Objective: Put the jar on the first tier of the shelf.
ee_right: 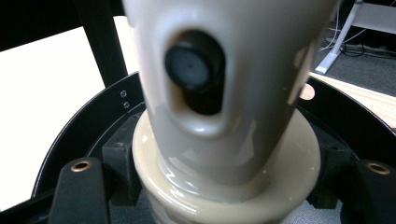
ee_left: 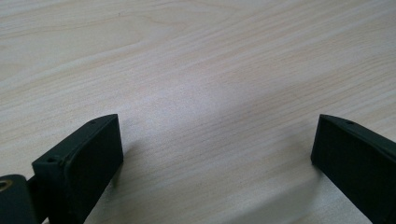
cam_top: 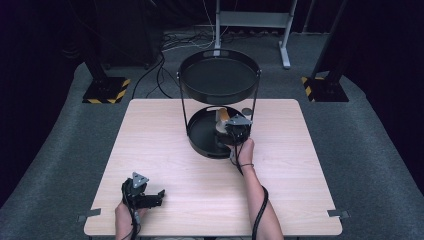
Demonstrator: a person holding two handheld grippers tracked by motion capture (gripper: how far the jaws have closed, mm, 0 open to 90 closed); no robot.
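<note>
Right gripper (cam_top: 231,131) clenched on a beige ceramic piece (ee_right: 224,116), possibly a vase, standing in the two-tier stand's lower tray (cam_top: 200,132), at its 3 o'clock side. Left gripper (cam_top: 150,197) spread wide, nothing held, resting on the table (cam_top: 165,155) at its 7 o'clock corner.

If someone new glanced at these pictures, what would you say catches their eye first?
Probably the black two-tier round tray stand at the table's far middle. The right claw reaches into its lower tray, with a glossy beige ceramic piece between its jaws. The left claw rests open on the pale wooden table near the front edge.
</note>
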